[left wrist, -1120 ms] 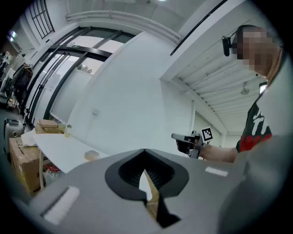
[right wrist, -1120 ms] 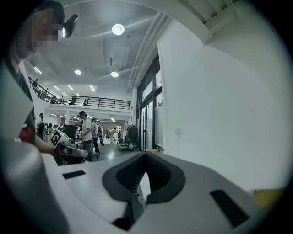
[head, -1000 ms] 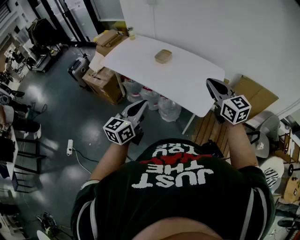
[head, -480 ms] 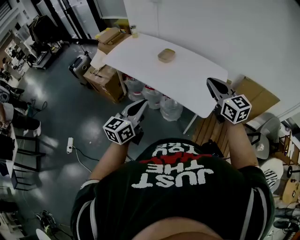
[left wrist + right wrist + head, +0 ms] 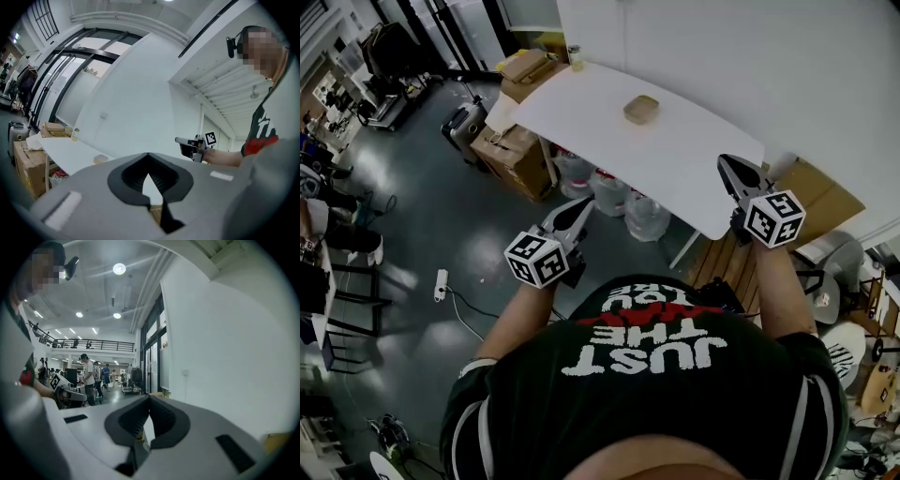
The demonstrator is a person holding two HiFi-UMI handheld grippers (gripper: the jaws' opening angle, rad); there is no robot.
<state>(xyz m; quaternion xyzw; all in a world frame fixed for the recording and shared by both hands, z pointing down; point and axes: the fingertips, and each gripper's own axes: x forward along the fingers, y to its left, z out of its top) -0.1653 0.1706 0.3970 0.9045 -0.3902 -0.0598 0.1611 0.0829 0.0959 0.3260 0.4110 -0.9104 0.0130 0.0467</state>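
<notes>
I hold both grippers out in front of my chest, above the floor and short of a white table [image 5: 675,155]. My left gripper [image 5: 577,211] is shut and empty, pointing toward the table's near left side; its jaws meet at the tip [image 5: 148,157]. The right gripper [image 5: 728,167] hangs over the table's near right corner, also shut with nothing in it [image 5: 149,398]. A small tan box [image 5: 641,109] lies on the table, far from both grippers. Each gripper shows in the other's view: right gripper [image 5: 192,143], left gripper [image 5: 68,392].
A small bottle [image 5: 575,56] stands at the table's far corner beside cardboard boxes [image 5: 525,67]. More boxes [image 5: 511,150] and water jugs [image 5: 623,192] sit under the table. A white wall runs behind it. People [image 5: 89,376] stand far off in the hall.
The views have drifted slightly, and the table sits a little further right in the head view. Both grippers keep the same pose with their jaws unchanged.
</notes>
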